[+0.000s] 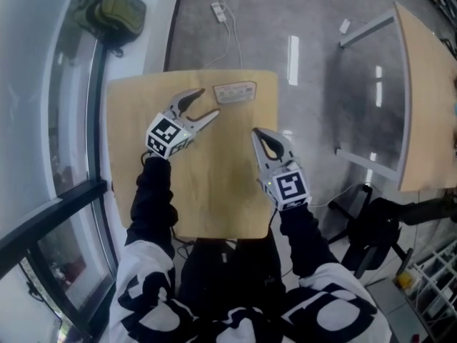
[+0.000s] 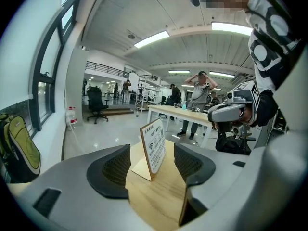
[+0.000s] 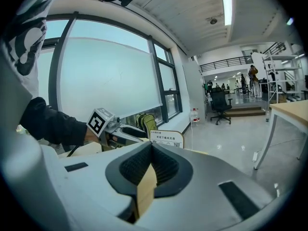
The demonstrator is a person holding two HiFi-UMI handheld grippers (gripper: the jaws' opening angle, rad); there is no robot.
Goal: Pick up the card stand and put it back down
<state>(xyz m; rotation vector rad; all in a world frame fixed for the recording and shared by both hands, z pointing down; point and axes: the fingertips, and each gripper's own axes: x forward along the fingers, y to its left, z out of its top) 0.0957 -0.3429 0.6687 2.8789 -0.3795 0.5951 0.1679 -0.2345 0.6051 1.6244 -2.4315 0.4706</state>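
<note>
A tall window (image 1: 43,120) runs down the left of an open hall, with a green backpack (image 1: 111,9) against it at the far left. Glossy grey floor (image 1: 307,20) stretches away to the right. A small wooden counter (image 1: 214,184) stands in the middle. The card stand (image 1: 234,92) sits upright at its far edge, untouched.

The likely trouble is that edge. A jaw tip that nudges the card stand before the pads close could tip the thin panel over or push it off the far side. A grip taken askew on its slanted face could twist it in the jaws.

The left hand-held gripper (image 1: 208,103) is just near and left of the card stand. Its jaws are spread wide and empty, and its own view shows the card stand (image 2: 154,147) lined up in the gap but ahead of the pads. The right hand-held gripper (image 1: 258,132) hangs over the counter's right side, well apart from the stand, with its jaws pressed together on nothing.
</note>
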